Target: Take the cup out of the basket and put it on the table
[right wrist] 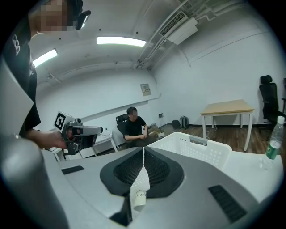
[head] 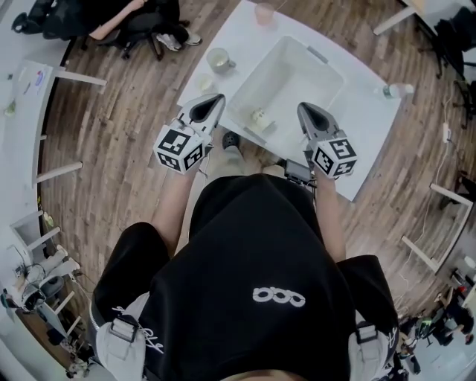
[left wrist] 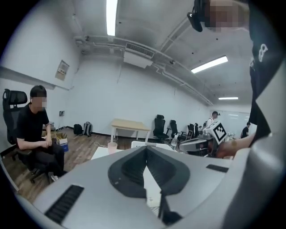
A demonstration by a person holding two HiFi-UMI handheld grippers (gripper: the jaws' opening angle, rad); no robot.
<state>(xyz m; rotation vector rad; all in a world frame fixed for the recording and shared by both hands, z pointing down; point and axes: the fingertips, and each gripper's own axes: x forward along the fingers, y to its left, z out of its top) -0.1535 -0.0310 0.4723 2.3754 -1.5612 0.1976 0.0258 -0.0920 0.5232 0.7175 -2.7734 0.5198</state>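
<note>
black cloth of my shirt (head: pixel 253 253) is nearest, and just past it i hold both claws up on the near side of the basket (head: pixel 290 74). my left claw (head: pixel 216 99) sits off the basket's near left corner and my right claw (head: pixel 306 111) off its near right corner, both pointing across it. each has its jaws pressed together with nothing between them. the cup (right wrist: pixel 139 199) that shows under the seam of my right claw's jaws lies beyond them, inside the basket, not in my grip. i take this as a ready stance: claws level and apart from the basket, so neither knocks its wall.

in the head view the cup (head: pixel 259 115) is low on the basket's floor, close against its near wall and between my two claws. because the walls stand up around it, i judge i must spread one claw's jaws and come down over that near wall, not in from the side. whether it stands or lies tipped i cannot tell.

the basket rests on the white counter (head: pixel 364 138). beyond the basket's left side a beige cup (head: pixel 219 59) stands on the counter, and past its far corner a pinkish cup (head: pixel 264 13). a bottle (head: pixel 394 91) stands to the basket's right. well apart from the basket, a seated person (right wrist: pixel 134 127) sits by the far wall.
</note>
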